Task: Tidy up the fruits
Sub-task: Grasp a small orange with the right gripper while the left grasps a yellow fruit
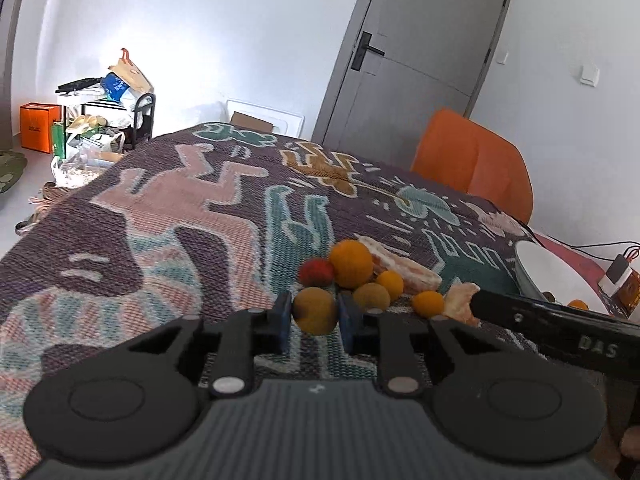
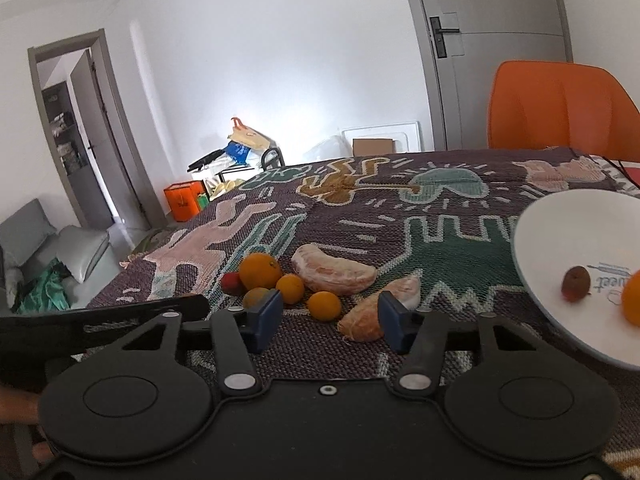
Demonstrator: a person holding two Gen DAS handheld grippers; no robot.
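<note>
patterned blanket (image 1: 180, 208) | left gripper (image 1: 315, 314) pinching yellow fruit (image 1: 315, 310) | right gripper (image 2: 328, 316) spread | "DAS"

— What do the two tools look like?
— The left gripper (image 1: 315, 318) and right gripper (image 2: 329, 320): black arms, blue pads (image 2: 267, 314), round discs, silver rivets (image 1: 228, 386), a ribbed grey body.

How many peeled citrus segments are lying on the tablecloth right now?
2. The larger segment lies just behind the small round fruits. The other segment lies nearer, between the fingers of the right hand-held gripper. The grippers may hide others.
</note>
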